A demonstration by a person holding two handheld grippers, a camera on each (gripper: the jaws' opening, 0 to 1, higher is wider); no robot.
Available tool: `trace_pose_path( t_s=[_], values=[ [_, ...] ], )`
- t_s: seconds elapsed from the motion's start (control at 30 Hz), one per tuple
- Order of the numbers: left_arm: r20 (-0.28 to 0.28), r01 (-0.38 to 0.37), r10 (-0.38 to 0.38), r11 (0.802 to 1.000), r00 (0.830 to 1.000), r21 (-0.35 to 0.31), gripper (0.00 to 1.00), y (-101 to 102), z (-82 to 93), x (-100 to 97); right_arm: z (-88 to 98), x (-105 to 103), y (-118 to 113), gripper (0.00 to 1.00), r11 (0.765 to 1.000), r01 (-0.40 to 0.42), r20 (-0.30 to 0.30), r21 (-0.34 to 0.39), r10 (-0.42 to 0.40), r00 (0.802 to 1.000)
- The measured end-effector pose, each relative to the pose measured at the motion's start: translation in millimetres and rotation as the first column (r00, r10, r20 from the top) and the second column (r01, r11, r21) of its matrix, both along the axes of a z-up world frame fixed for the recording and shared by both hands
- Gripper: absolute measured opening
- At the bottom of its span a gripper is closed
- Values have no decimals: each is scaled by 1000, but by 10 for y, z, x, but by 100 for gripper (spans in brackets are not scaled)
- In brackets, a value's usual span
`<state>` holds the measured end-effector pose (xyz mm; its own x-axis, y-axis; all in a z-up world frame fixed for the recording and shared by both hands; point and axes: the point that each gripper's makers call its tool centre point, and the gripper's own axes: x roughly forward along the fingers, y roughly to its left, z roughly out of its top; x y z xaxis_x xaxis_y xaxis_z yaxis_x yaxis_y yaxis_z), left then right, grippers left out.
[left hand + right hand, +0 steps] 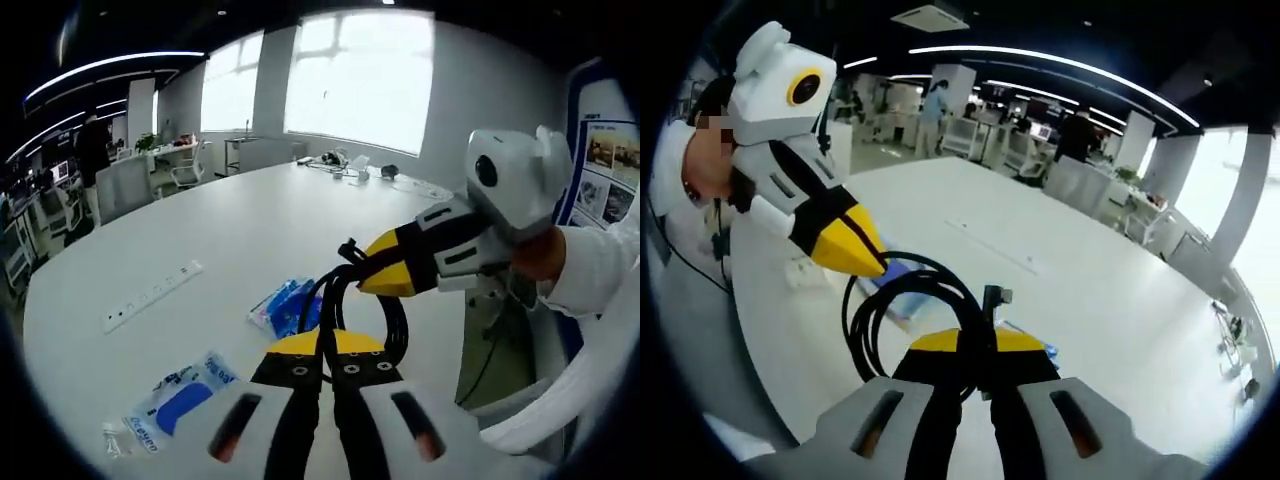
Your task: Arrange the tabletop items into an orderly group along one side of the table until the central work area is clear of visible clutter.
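Left gripper view had both claws, left claw (pixel 326 345) and right claw (pixel 372 280), pinching the coiled black cable (pixel 362 300); packets (pixel 288 304) beside it on the bench (pixel 250 225) were unsorted, so lots left.

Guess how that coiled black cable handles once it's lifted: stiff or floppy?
Likely floppy: the black cable hangs in loose loops between the left gripper and right gripper. Probably light, since both hold it clear of the table. The loops look untied, so they may spread when set down.

Bright windows (pixel 360 80), office chairs (pixel 185 172) — perhaps desks (pixel 1140 215) behind
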<state>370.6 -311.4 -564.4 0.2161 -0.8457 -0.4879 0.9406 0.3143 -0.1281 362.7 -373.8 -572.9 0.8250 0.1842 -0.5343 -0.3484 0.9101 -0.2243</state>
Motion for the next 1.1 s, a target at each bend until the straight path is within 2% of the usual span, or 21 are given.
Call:
trace_pose_path(
  t_s=[0.33,0.53,1.1],
  values=[
    [-3,41,-41,999,999,-10,0,-290,-5,-138,-5,-177,-294,6,999,43,-19,-8,-43,999],
    [-9,56,-56,998,998,0,0,-409,-90,-177,-89,-221,-411,6,998,58,-42,-7,-58,997],
    [-69,75,-71,996,995,48,0,-601,-537,-145,-514,-189,-602,6,998,66,-146,6,-65,987]
  ],
)
